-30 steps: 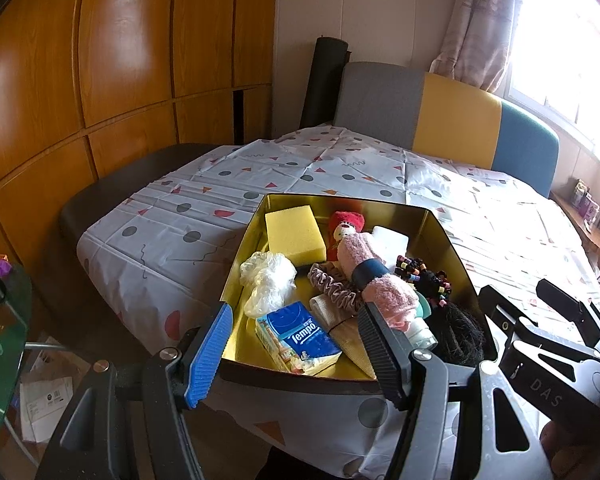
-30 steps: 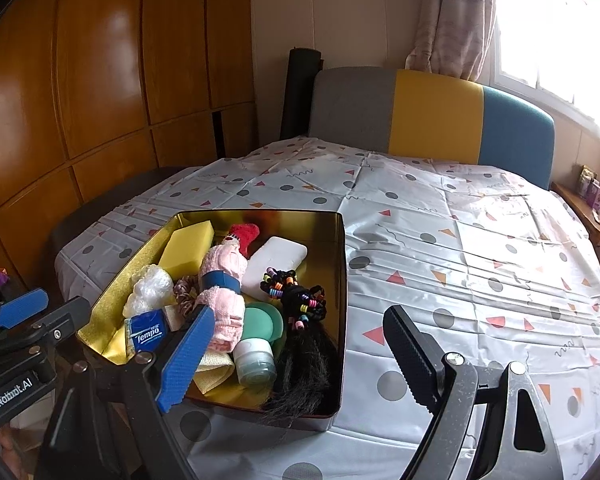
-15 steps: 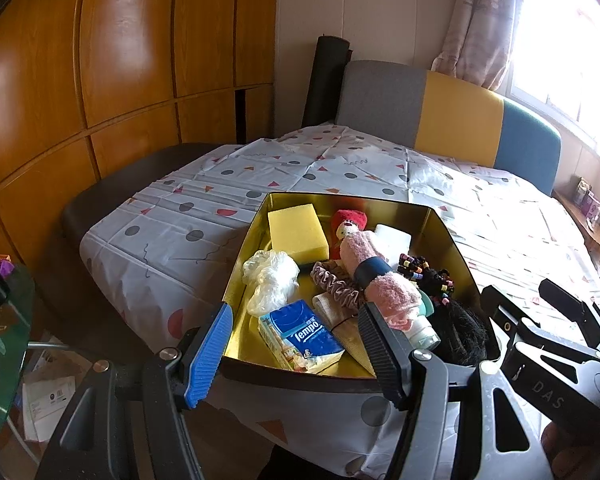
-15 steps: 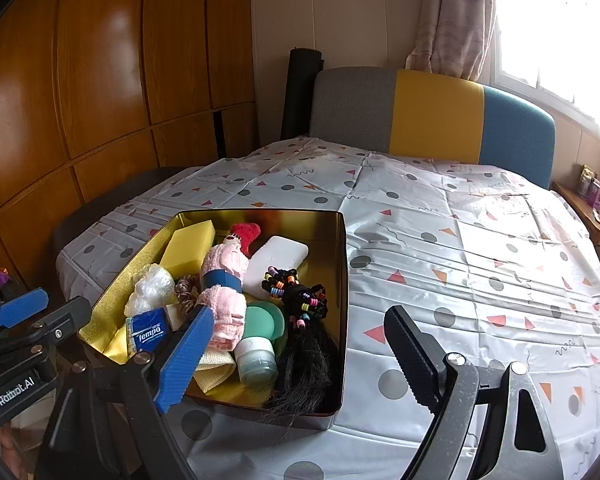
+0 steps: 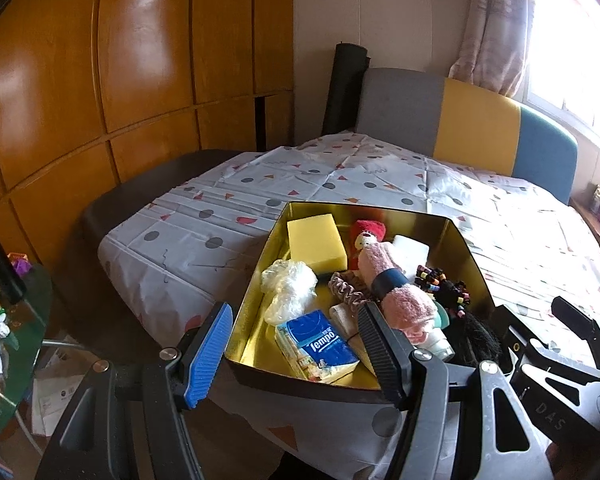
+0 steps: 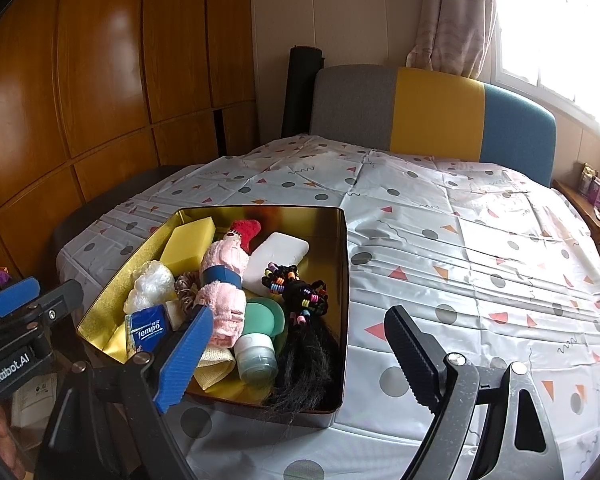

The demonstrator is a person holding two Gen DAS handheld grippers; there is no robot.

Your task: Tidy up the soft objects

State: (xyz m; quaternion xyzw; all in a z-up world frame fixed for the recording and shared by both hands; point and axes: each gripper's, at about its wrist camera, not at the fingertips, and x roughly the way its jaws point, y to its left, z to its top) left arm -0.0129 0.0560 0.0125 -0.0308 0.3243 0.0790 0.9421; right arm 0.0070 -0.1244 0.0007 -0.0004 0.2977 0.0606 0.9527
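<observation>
A gold tin box (image 5: 256,280) (image 6: 346,280) sits at the near edge of the table. Inside lie a yellow sponge (image 5: 316,242) (image 6: 188,244), a pink plush doll (image 5: 388,276) (image 6: 224,276), a crumpled plastic bag (image 5: 288,288), a blue tissue pack (image 5: 318,342) (image 6: 148,328), a scrunchie (image 5: 346,290), a black hairpiece with coloured bands (image 6: 304,352), a white pack (image 6: 276,256) and a green jar (image 6: 262,316). My left gripper (image 5: 294,354) hovers open before the tin's near left corner. My right gripper (image 6: 298,360) hangs open over the tin's near right corner. Neither holds anything.
The table wears a white patterned cloth (image 6: 460,260), bare to the right of the tin. A grey, yellow and blue seat back (image 6: 436,116) stands behind it. Wooden panels (image 5: 100,80) line the left wall. A glass side table (image 5: 16,320) with clutter stands low on the left.
The left wrist view has swung slightly, so the tin sits a little further right in it. Nothing in the tin has moved. The right gripper is unchanged.
</observation>
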